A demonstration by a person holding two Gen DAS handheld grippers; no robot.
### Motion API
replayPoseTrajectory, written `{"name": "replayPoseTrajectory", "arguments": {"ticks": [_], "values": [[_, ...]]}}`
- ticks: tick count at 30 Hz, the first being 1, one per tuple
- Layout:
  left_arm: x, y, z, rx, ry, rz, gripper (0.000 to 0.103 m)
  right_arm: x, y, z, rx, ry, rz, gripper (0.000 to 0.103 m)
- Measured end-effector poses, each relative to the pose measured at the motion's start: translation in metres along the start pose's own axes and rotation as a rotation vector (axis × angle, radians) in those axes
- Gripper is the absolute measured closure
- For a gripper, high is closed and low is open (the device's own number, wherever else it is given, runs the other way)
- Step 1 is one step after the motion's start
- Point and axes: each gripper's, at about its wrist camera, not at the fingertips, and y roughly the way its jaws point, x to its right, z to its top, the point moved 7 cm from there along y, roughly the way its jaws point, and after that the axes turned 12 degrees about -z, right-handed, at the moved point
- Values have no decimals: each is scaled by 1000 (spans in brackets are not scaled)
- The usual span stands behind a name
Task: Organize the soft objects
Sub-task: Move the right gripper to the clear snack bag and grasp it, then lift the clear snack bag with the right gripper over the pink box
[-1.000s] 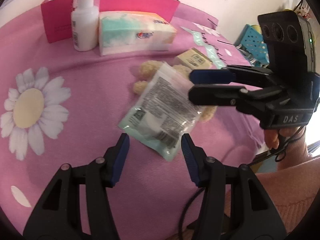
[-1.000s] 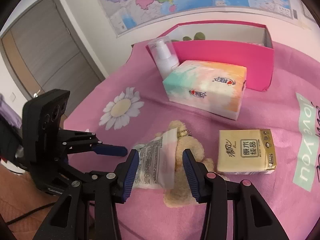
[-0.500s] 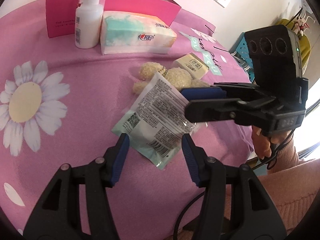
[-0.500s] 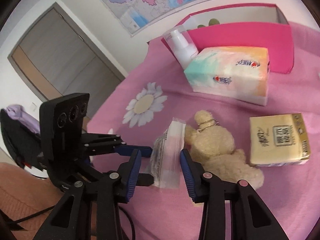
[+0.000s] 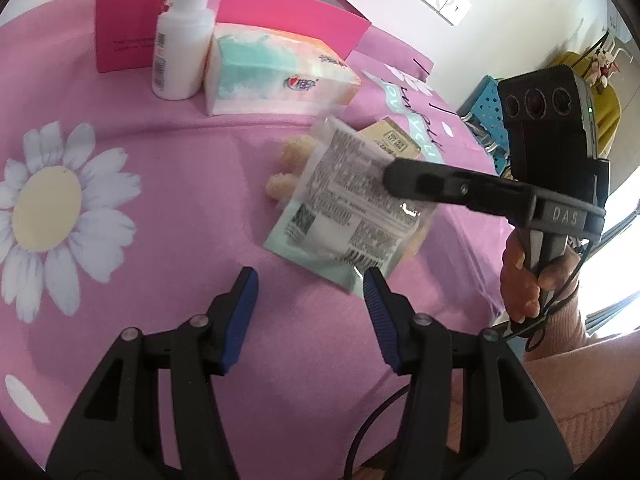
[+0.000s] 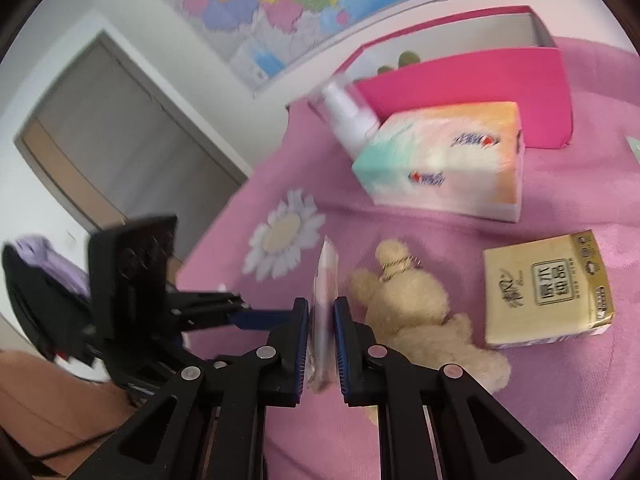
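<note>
My right gripper (image 6: pixel 321 312) is shut on a flat plastic packet (image 6: pixel 325 288) with printed text and lifts it edge-up off the pink cloth. In the left wrist view the packet (image 5: pixel 344 208) hangs tilted from the right gripper (image 5: pixel 394 178). My left gripper (image 5: pixel 308 280) is open and empty just in front of the packet. A beige plush bear (image 6: pixel 416 304) lies on the cloth beside the packet, partly hidden behind it in the left wrist view (image 5: pixel 286 170). A small yellow tissue pack (image 6: pixel 548 288) lies to the right of the bear.
A large pastel tissue pack (image 5: pixel 276 76) and a white pump bottle (image 5: pixel 182 48) stand in front of an open pink box (image 5: pixel 280 16) at the back. The cloth has a daisy print (image 5: pixel 48 204). A blue basket (image 5: pixel 486 108) stands beyond the table's right edge.
My right gripper has shut on the packet and lifted it off the bear, turning it on edge. My left gripper stays open and has drawn a little nearer.
</note>
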Motion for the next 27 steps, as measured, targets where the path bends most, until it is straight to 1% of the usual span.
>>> {"name": "replayPoseTrajectory", "arguments": {"ticks": [8, 15, 16, 18, 19, 21, 23, 27], "values": [[11, 16, 18, -20, -1, -125, 47, 16, -18, 13, 62, 96, 37, 91], [29, 5, 46, 38, 38, -200, 47, 16, -26, 34, 113, 131, 79, 91], [31, 4, 52, 47, 46, -199, 47, 16, -26, 37, 117, 130, 84, 91], [30, 7, 56, 45, 59, -165, 47, 16, -28, 46, 137, 127, 82, 91], [27, 11, 56, 39, 58, -141, 47, 17, -29, 48, 141, 124, 79, 91], [20, 19, 49, 13, 51, -124, 47, 21, -26, 49, 136, 122, 54, 91], [14, 27, 44, -5, 42, -100, 47, 31, -26, 43, 122, 127, 28, 91], [10, 27, 38, -14, 37, -106, 47, 53, -22, 29, 79, 169, -6, 91]]}}
